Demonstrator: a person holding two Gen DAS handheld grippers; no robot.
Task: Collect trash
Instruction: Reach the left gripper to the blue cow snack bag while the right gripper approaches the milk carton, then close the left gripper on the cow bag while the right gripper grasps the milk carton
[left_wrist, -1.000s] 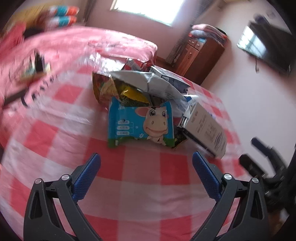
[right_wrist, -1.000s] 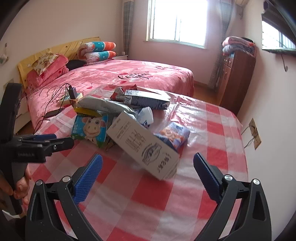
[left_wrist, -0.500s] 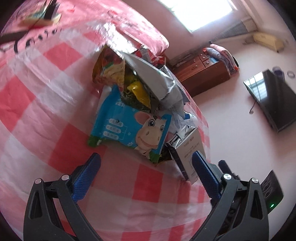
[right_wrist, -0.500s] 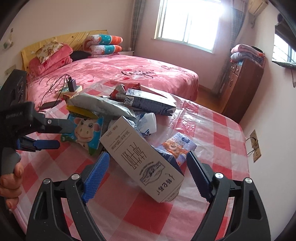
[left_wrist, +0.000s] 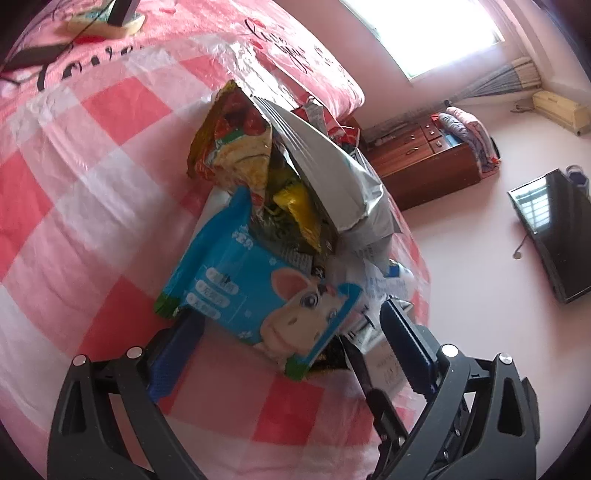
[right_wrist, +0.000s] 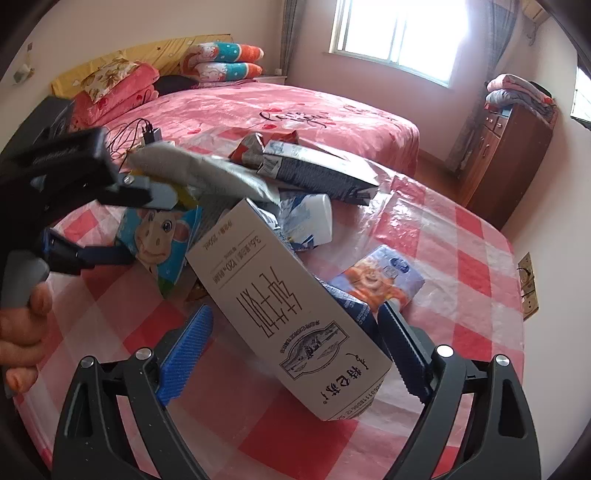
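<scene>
We find both tools open: left tool (left_wrist: 291, 354) straddling the blue cow-print wipes packet (left_wrist: 258, 295), right tool (right_wrist: 295, 350) straddling the long white cardboard carton (right_wrist: 280, 299); we advise seating deeper, then closing squarely.

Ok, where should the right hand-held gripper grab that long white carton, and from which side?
Probably across the white carton's long side walls near its printed near end, coming from that end. It lies tilted on the pile, and the open right hand-held gripper already straddles its narrow width; the flat parallel sides suit the pads.
</scene>
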